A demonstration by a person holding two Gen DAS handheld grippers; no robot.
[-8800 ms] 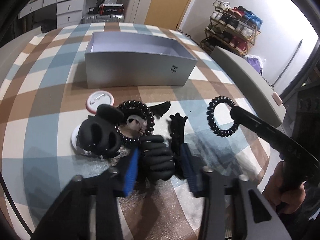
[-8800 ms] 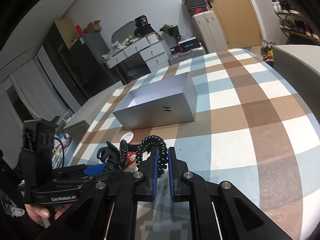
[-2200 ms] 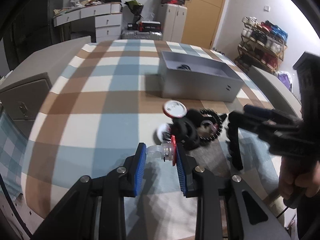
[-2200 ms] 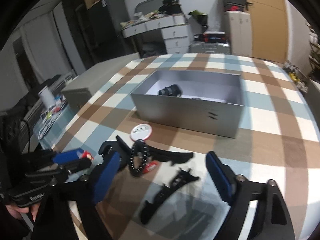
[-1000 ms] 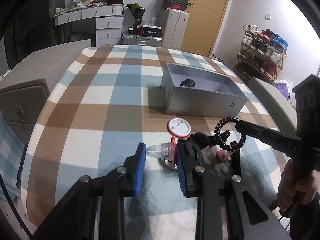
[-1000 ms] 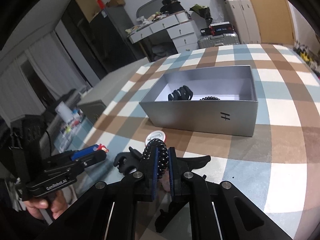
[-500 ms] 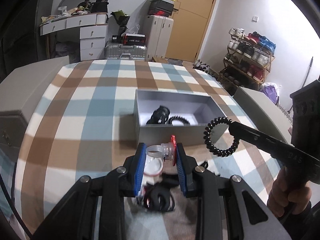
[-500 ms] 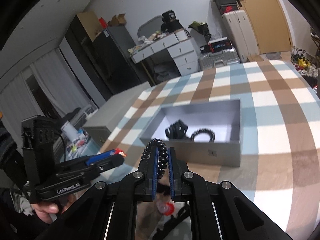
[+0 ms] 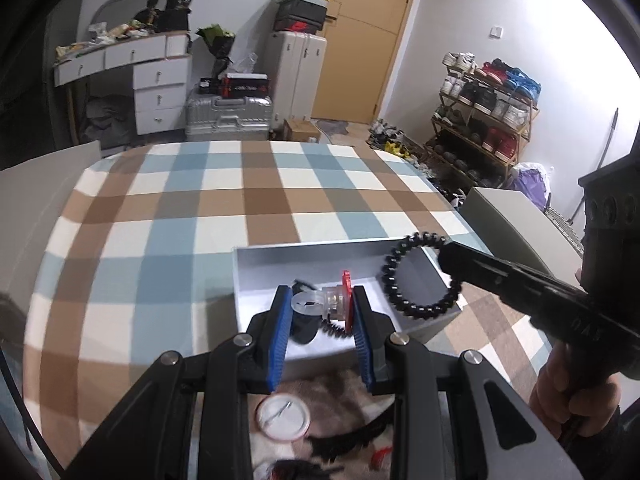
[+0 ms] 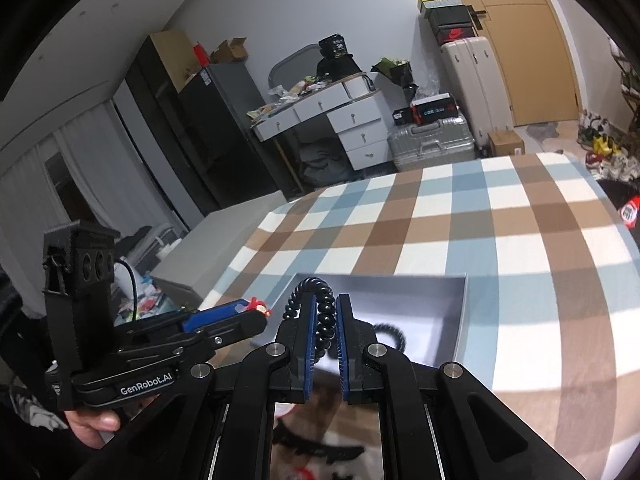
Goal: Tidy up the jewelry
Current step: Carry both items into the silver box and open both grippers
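My left gripper (image 9: 319, 306) is shut on a clear plastic ring with a red top (image 9: 324, 303), held above the open grey box (image 9: 256, 256). My right gripper (image 10: 323, 314) is shut on a black coil hair tie (image 10: 320, 312), also above the box (image 10: 460, 312); the tie shows in the left wrist view (image 9: 418, 280) over the box's right side. A black claw clip (image 9: 304, 330) and another coil tie (image 10: 390, 332) lie inside the box.
A round white badge (image 9: 283, 420) and dark hair clips (image 9: 344, 444) lie on the checked tablecloth (image 9: 160, 220) in front of the box. A grey cabinet (image 9: 516, 220) stands right of the table. Drawers, suitcases and a shoe rack stand behind.
Both grippers have lifted their items off the table and moved forward, from beside the pile to above the box. Each grip has stayed shut.
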